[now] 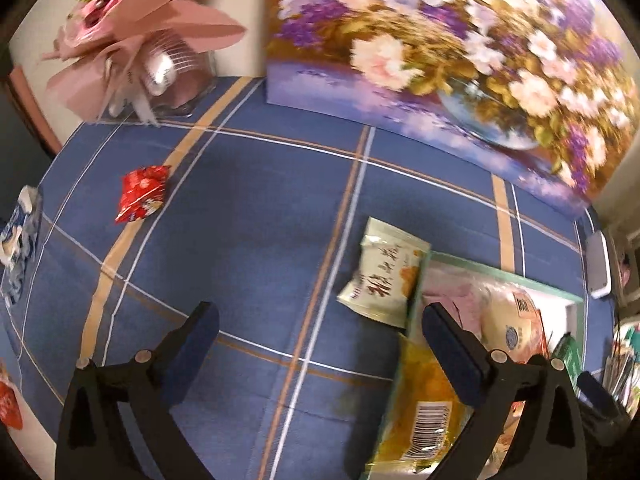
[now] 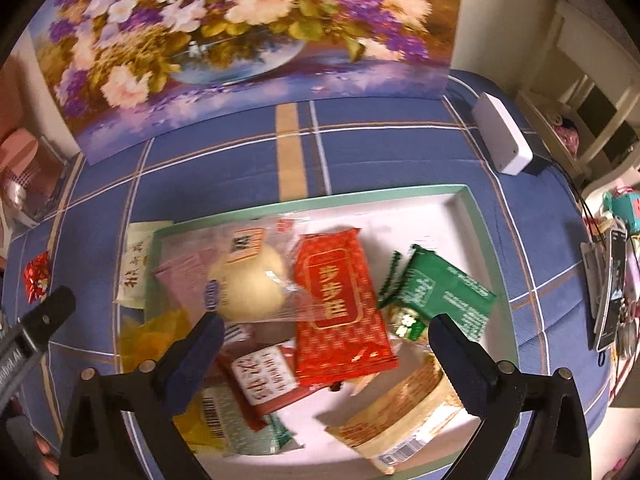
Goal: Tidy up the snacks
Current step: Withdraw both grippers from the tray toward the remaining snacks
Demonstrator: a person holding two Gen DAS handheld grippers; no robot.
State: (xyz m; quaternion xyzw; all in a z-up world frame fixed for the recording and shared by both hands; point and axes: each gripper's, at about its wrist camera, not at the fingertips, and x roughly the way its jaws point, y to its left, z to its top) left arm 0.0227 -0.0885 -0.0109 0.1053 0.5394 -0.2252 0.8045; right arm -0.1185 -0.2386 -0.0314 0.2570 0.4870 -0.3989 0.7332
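A blue plaid tablecloth (image 1: 248, 248) fills the ground ahead of both pairs of fingers, and a flower painting (image 1: 440, 48) stands well beyond them at the far edge. The green-rimmed tray (image 2: 476, 216) lies directly under and ahead of the right gripper (image 2: 326, 336), whose fingers are spread wide with nothing between them; among the snacks heaped in it are a red packet (image 2: 340, 300) just ahead of the gap, a pale round bun (image 2: 252, 284) off the left fingertip and a green packet (image 2: 444, 292) off the right fingertip. The left gripper (image 1: 320, 320) is likewise wide open and empty, hovering over bare cloth with its right finger (image 1: 448, 344) above the tray's near corner. Two snacks lie outside the tray: a pale green packet (image 1: 384, 272) just ahead of that finger, leaning on the tray's edge, and a small red packet (image 1: 142, 192) well ahead and to the left of the left finger. The likely step is collecting these strays. The leaning packet looks the easier: bring the open fingers down across its crimped end, close gently so the contents are not crushed, lift clear of the rim, and release over the bare white part of the tray.
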